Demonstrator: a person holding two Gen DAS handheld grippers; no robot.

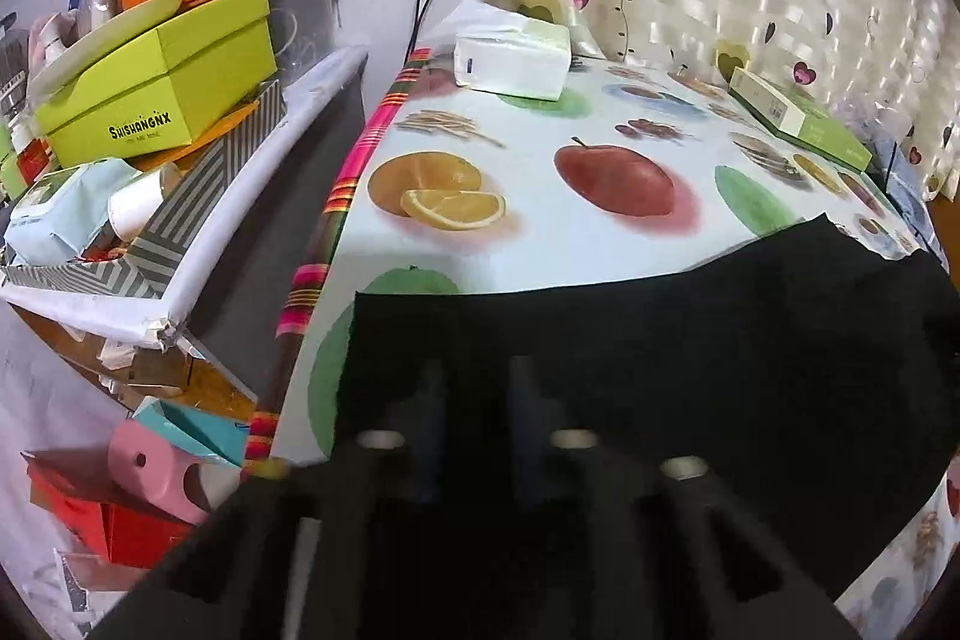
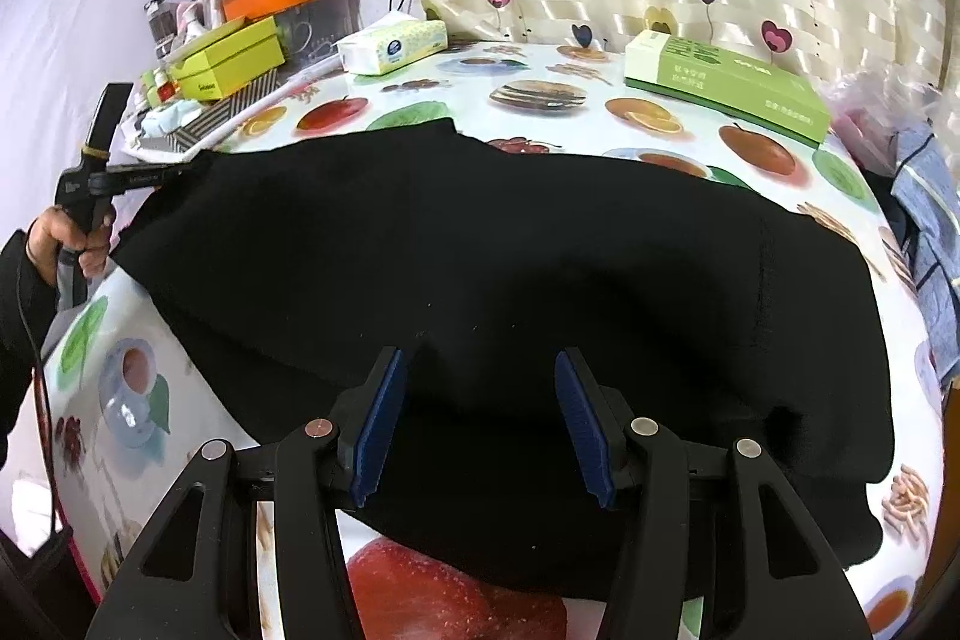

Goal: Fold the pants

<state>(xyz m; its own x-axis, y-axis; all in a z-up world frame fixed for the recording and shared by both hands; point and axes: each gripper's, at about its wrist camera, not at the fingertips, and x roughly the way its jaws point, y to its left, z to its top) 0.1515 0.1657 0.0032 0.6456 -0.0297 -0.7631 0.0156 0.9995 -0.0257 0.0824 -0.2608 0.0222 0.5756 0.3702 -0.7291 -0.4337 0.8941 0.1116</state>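
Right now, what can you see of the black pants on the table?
The black pants are plain, matte, knit-looking fabric, spread flat and wide across the fruit-print tablecloth. A stitched seam runs near their right end. The left gripper meets their far-left edge; the right gripper hangs open over the near edge.

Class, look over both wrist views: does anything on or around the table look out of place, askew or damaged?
Yes. Beside the table, the white tray of boxes sits tilted, its near corner torn. The yellow-green box on top lies askew. The black pants overhang the table edge, bunched rather than flat.
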